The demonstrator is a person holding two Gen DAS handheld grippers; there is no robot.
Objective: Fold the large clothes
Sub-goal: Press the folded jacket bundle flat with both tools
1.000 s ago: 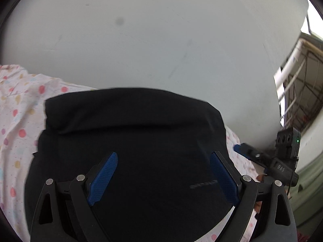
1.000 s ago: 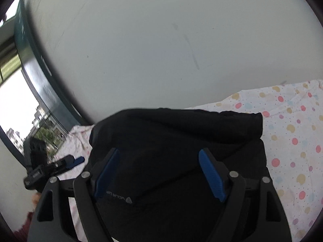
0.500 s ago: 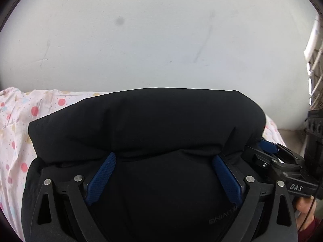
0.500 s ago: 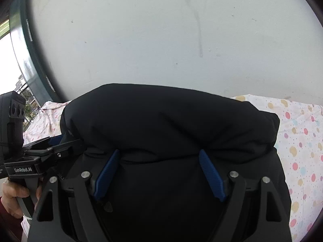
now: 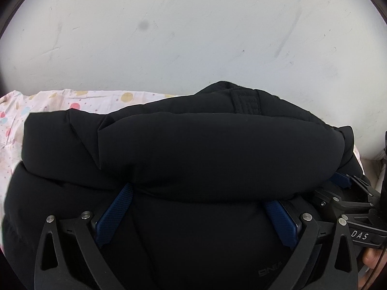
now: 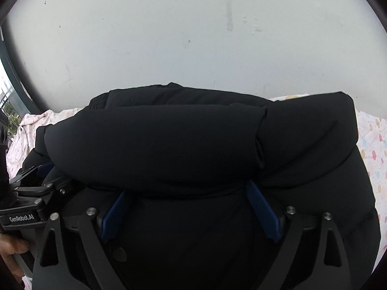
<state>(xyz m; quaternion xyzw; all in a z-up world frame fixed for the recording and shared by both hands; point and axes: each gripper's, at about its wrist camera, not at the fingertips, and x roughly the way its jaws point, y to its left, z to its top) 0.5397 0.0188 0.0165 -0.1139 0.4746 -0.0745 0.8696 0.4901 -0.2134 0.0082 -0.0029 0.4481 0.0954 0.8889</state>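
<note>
A black padded jacket (image 5: 193, 149) lies folded on a bed, its thick upper fold bulging across both views (image 6: 169, 140). My left gripper (image 5: 197, 193) is low on the jacket with its jaws opening wide. Its blue pads (image 5: 116, 215) run under the edge of the fold, which hides the tips. My right gripper (image 6: 186, 187) sits the same way just to the right, jaws opening, blue pads (image 6: 261, 207) tucked under the fold. Jacket fabric lies between the fingers of each, but neither pair presses on it. Each gripper shows at the edge of the other's view (image 5: 350, 198) (image 6: 31, 193).
A white sheet with coloured dots (image 5: 72, 99) covers the bed (image 6: 372, 145) around the jacket. A scuffed pale wall (image 5: 193, 36) stands right behind it. A window frame (image 6: 14, 84) is at the far left. A hand (image 6: 12, 249) holds the left gripper's handle.
Both grippers have come forward and down onto the jacket. Its upper fold now bulges over their fingertips, and the two grippers are closer together.
</note>
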